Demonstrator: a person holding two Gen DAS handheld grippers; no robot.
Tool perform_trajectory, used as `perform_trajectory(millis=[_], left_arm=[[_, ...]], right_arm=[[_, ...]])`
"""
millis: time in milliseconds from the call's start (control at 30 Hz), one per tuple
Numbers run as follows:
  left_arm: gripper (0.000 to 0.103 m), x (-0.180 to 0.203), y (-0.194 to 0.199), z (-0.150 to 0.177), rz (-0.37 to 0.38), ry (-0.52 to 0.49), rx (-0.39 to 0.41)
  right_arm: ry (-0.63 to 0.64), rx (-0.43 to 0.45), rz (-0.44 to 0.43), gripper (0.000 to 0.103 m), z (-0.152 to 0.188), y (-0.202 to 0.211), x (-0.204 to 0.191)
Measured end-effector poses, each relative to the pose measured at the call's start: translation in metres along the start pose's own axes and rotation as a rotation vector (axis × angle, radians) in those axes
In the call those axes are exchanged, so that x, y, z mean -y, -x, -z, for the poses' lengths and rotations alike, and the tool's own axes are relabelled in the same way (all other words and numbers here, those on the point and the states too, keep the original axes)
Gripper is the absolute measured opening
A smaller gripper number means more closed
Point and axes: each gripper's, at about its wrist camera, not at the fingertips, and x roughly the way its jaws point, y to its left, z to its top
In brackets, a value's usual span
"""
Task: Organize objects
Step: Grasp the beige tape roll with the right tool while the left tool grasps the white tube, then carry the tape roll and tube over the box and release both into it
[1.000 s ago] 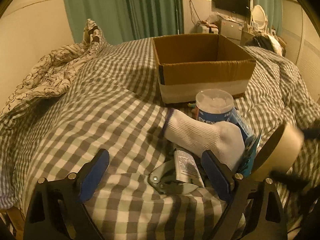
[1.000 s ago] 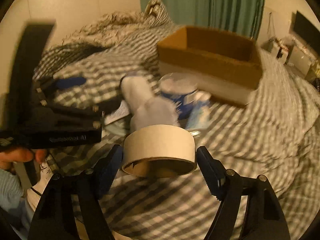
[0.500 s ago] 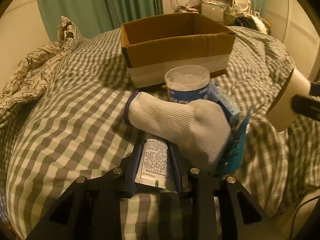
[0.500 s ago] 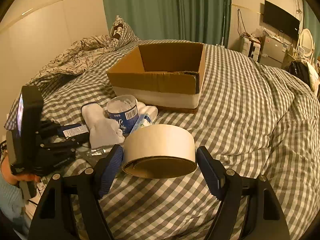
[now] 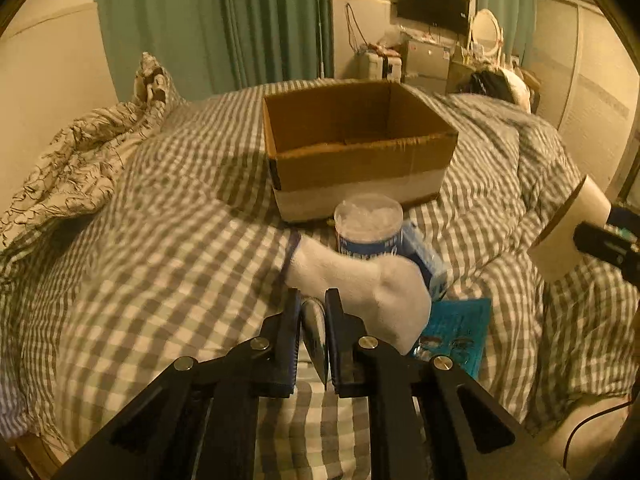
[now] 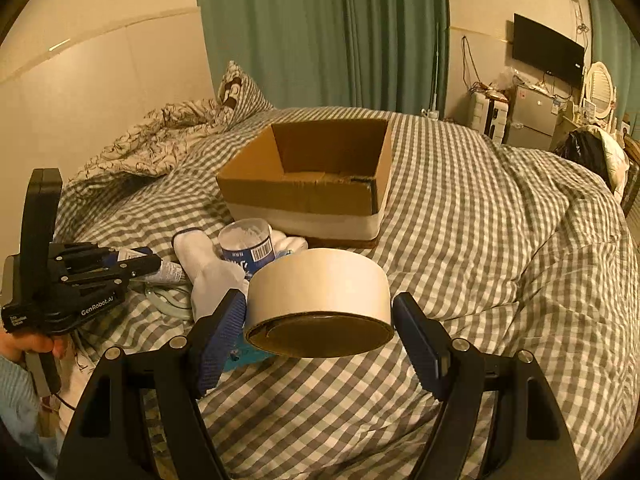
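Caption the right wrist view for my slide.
Right claw holds a tape roll above the checked bedspread, facing an open cardboard box.

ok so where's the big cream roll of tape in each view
Left wrist view: the big cream roll of tape sits at the far right edge, held up by the right gripper.
Right wrist view: it fills the lower centre, clamped between the blue pads.
Shared landmark: the open brown cardboard box on the checked bedspread.

Checked bed [image 6: 480, 220] bearing cardboard box [image 6: 308, 196]
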Motion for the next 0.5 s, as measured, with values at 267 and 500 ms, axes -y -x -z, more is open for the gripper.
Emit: perform_trajectory(millis=[267, 500], left_arm=[[0.011, -0.007, 0.036, -0.041, 0.000, 0.014, 0.114], [0.011, -0.001, 0.044, -0.100, 0.027, -0.017, 0.197]], right_arm=[[0.003, 0.044, -0.006, 0.076, -0.015, 0.012, 0.004], [0.074, 0.137, -0.019, 0.076, -0.068, 0.019, -0.006]])
